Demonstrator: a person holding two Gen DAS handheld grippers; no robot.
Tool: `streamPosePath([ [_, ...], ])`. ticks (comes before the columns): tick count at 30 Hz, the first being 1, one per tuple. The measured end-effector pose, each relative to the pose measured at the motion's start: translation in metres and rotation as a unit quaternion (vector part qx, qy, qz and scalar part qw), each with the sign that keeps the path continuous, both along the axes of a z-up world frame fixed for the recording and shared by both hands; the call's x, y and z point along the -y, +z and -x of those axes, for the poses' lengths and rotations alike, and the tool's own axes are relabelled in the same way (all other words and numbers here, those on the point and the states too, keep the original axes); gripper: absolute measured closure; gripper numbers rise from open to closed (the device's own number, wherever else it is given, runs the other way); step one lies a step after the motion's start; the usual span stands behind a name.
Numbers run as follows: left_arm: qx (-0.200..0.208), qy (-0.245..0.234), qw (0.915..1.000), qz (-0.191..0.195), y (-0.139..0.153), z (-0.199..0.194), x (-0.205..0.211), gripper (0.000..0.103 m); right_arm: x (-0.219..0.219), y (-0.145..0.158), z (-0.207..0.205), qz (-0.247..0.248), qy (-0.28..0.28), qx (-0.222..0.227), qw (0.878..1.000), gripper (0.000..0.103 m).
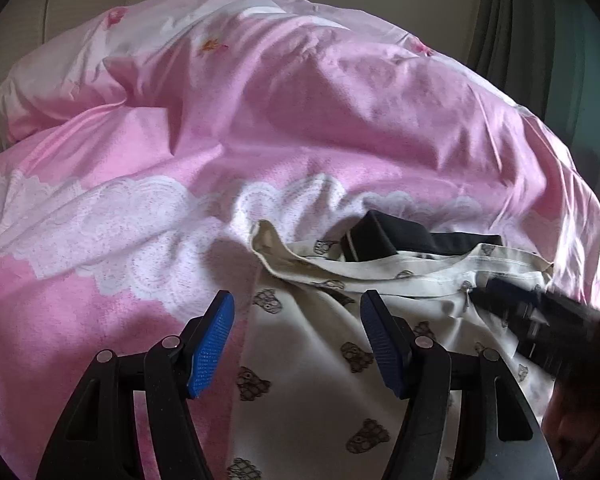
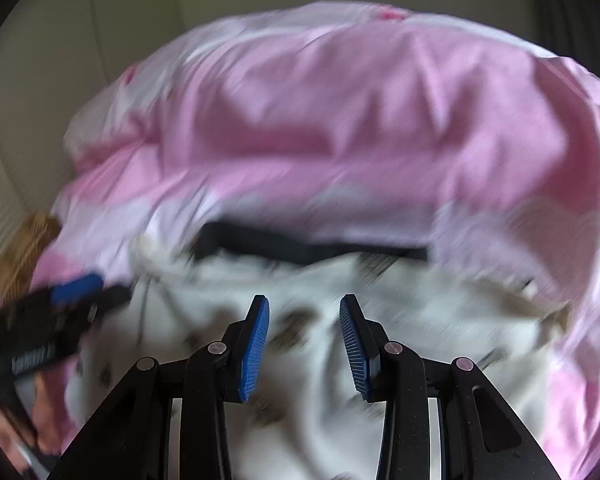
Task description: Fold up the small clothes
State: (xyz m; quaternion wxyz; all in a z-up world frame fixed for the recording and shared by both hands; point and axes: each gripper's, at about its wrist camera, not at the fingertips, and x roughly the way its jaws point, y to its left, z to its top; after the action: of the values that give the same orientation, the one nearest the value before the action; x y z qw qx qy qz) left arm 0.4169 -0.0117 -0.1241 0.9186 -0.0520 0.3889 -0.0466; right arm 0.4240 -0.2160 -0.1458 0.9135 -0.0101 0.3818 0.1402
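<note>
Cream printed garment (image 1: 308,380) on a pink duvet (image 1: 260,120), black cloth (image 1: 380,240) beyond it. Left gripper (image 1: 296,344) and right gripper (image 2: 304,344) above the garment, fingers apart, empty.

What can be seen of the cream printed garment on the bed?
The cream garment is soft, thin-looking fabric printed with small dark outlined figures, possibly owls or bears. It lies spread but rumpled on the pink quilt, its stitched hem or neckline edge running across the far side, one corner curled up. A black folded piece lies at its far edge; whether that belongs to it is unclear. The left hand-held gripper hangs open above it, gripping nothing; the right hand-held gripper looks open too, though that view is blurred.
</note>
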Motion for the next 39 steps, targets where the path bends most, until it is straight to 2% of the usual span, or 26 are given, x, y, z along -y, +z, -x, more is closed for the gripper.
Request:
streamPosePath([
  [3,0.000,0.007,1.0000,0.001,-0.001,-0.001,-0.006,0.038,-0.014,-0.014,-0.003,0.028,0.003,-0.017,0.999,0.065],
  [7,-0.002,0.019,0.9998,0.002,-0.004,-0.004,-0.013,0.038,-0.012,-0.020,-0.021,0.021,-0.018,-0.030,0.999,0.065],
  [12,0.004,0.029,0.9996,-0.003,-0.002,-0.004,-0.018,0.038,-0.017,-0.009,-0.041,0.046,-0.036,0.002,0.998,0.065],
  [15,0.010,0.033,0.9993,-0.011,0.000,-0.003,-0.018,0.036,-0.017,-0.004,-0.047,0.042,-0.046,0.012,0.998,0.065],
  [20,0.012,0.037,0.9992,-0.003,-0.003,-0.005,-0.022,0.036,-0.004,0.016,-0.027,0.027,-0.062,0.074,0.995,0.065],
  [25,0.009,0.031,0.9995,-0.001,-0.005,-0.006,-0.020,0.036,0.007,0.013,-0.020,0.001,-0.045,0.026,0.999,0.065],
  [29,0.010,0.034,0.9994,0.005,-0.003,-0.005,-0.023,0.036,-0.009,-0.003,-0.019,0.022,-0.027,-0.009,0.999,0.065],
  [33,0.012,0.036,0.9992,0.006,-0.002,-0.004,-0.025,0.036,-0.022,-0.011,-0.029,0.038,-0.031,-0.014,0.999,0.065],
  [36,0.009,0.039,0.9991,0.013,-0.003,-0.005,-0.028,0.036,-0.032,-0.011,-0.045,0.068,-0.030,0.001,0.997,0.065],
  [39,0.008,0.038,0.9992,0.014,-0.003,-0.005,-0.028,0.036,-0.031,-0.006,-0.061,0.057,-0.029,0.020,0.998,0.065],
])
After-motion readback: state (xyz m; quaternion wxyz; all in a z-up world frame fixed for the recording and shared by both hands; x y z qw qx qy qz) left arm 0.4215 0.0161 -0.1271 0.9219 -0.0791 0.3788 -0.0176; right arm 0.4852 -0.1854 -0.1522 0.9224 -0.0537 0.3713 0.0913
